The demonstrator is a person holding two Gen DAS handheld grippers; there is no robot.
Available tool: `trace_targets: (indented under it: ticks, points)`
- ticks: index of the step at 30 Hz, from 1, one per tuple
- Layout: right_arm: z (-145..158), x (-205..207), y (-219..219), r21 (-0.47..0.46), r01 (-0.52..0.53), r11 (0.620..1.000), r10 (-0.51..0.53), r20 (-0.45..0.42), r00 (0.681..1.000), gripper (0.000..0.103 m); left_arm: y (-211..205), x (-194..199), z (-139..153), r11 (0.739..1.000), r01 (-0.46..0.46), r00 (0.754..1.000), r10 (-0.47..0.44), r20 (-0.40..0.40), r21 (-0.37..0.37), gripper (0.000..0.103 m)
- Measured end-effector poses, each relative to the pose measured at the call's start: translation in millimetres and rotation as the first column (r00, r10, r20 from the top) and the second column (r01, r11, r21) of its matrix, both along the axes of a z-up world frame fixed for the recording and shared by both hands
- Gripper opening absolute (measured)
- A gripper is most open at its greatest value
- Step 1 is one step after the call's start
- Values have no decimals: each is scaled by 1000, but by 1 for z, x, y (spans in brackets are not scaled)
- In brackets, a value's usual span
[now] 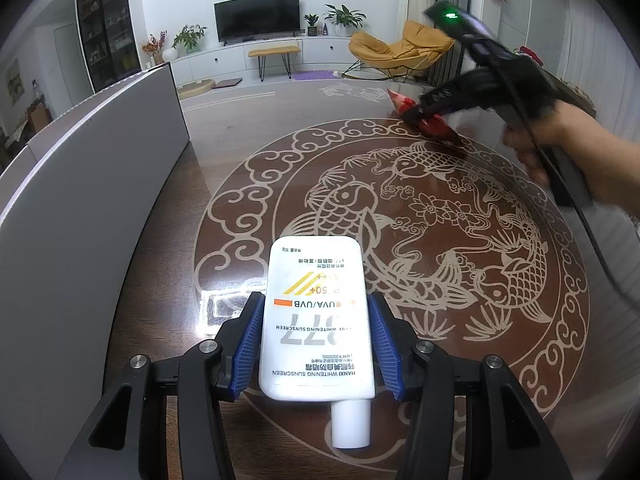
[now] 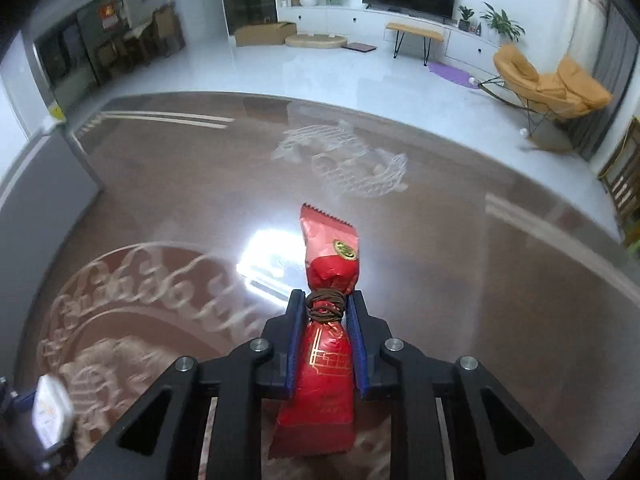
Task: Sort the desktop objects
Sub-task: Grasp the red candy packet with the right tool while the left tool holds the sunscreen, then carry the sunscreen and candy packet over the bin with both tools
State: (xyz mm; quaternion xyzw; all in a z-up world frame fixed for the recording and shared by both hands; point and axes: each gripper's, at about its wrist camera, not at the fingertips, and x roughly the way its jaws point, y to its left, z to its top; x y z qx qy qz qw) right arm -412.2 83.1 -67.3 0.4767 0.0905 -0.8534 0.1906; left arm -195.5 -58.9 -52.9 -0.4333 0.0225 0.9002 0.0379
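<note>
Behind the table a living room stretches out: a dark television [image 1: 257, 16] on a long white cabinet, potted plants beside it, a small wooden bench [image 1: 274, 53] and a mustard-yellow lounge chair [image 1: 394, 50] near the curtains. Glossy dark wood forms the table [image 1: 224, 208], with pale carp and cloud scrolls inlaid in a big ring, and a grey panel [image 1: 88, 184] stands along its left edge.

Close to me, the left gripper [image 1: 316, 330] pinches a white sunscreen tube [image 1: 316, 316] between its blue pads [image 1: 249, 344], which press on the tube's two sides. The tube points its flat end away over the fish pattern, with its white cap toward the gripper body. I cannot tell whether it touches the wood.

Farther across, toward the right, a bare hand holds the right gripper [image 2: 325, 314]. Its jaws are clamped on a red foil sweet packet [image 2: 326, 360], gripping it at the narrow neck bound with brown cord [image 2: 325, 307]. The packet's serrated end sticks out past the fingertips, over a bright glare on the tabletop. From the left gripper's view that packet [image 1: 430, 118] sits low at the table, just beyond the ring's rim, well apart from the tube.
</note>
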Motion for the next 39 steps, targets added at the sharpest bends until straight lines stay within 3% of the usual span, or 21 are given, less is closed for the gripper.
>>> trace_targets:
  ticks: [3,10,15,18,25,31,35,39]
  points:
    - [1,57,2,-68,28,997,-26,31,999,22,0,0,0,1000,0,1000,0,0,0,52]
    - [-2,245,15,-145,19,989,-10,63,998,22,-1,11,0,1000,-7,1000,7,-1,26,51]
    - [8,309,23,-166,33,986,-30,17,999,22,10,49,0,999,9,1000,-9,-2,37,51]
    - [20,323,17,-166,27,986,-27,-3,1000,22,14,66,8,999,10,1000,-10,-24,33,51]
    - [60,326,-8,-162,-28,986,15,-80,997,22,2,91,56,999,-14,994,18,-110,44,51]
    - [75,328,-29,-175,-56,983,36,-115,993,22,-12,109,89,999,-33,985,39,-165,43,51]
    - [89,330,-45,-181,-68,981,43,-134,990,22,-33,124,115,994,-27,982,46,-184,107,51]
    - [122,324,-85,-214,-129,968,89,-187,978,22,-83,140,156,982,-41,973,81,-218,182,51]
